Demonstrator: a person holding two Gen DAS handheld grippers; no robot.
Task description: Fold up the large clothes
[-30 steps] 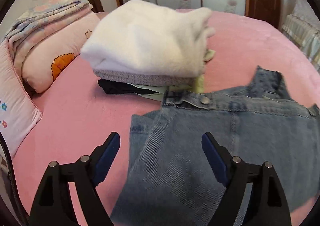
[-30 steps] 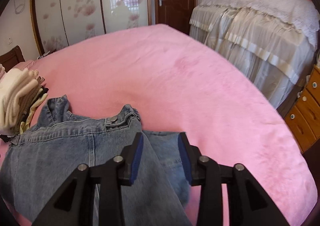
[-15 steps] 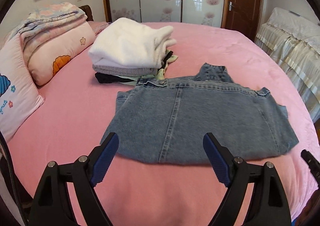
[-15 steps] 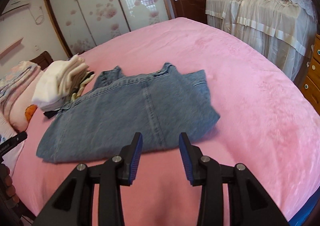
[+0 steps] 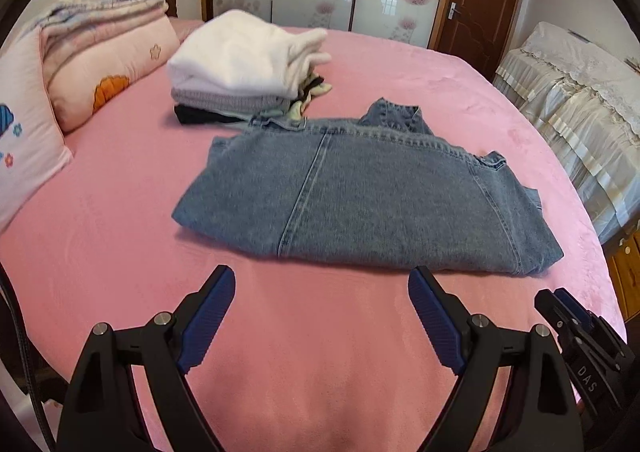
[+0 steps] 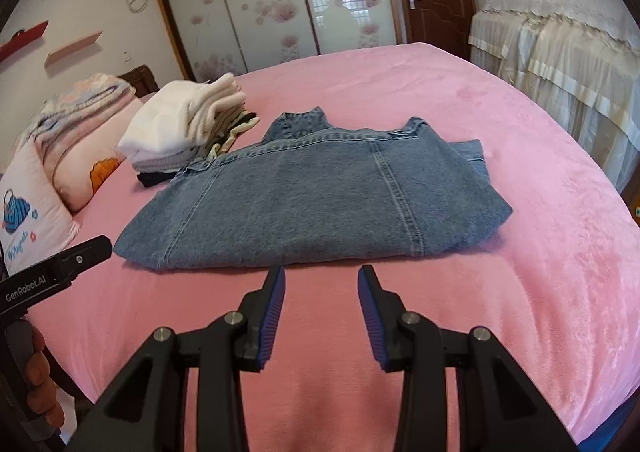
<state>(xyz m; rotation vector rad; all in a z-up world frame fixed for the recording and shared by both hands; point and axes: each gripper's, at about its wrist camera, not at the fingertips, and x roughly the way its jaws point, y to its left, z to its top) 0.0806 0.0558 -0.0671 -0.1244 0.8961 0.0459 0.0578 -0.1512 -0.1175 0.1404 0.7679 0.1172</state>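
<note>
Since both pulled back, folded denim jacket (image 5: 372, 195) lies free, left hand-held gripper (image 5: 322, 312) spread wide, right hand-held gripper (image 6: 321, 292) part-spread, both w/ nothing.

Your two wrist views look forward, low over pink bed (image 5: 120, 211), near; both share folded denim garment (image 5: 360, 195) (image 6: 320, 203).

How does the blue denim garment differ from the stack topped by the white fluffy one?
The blue denim garment lies alone as one low, wide, folded slab; the stack of folded clothes is taller and narrower, with several pieces under a white fluffy top. The denim sits nearer both grippers, the stack behind it by the pillows. Both rest on the pink bedspread.
</note>
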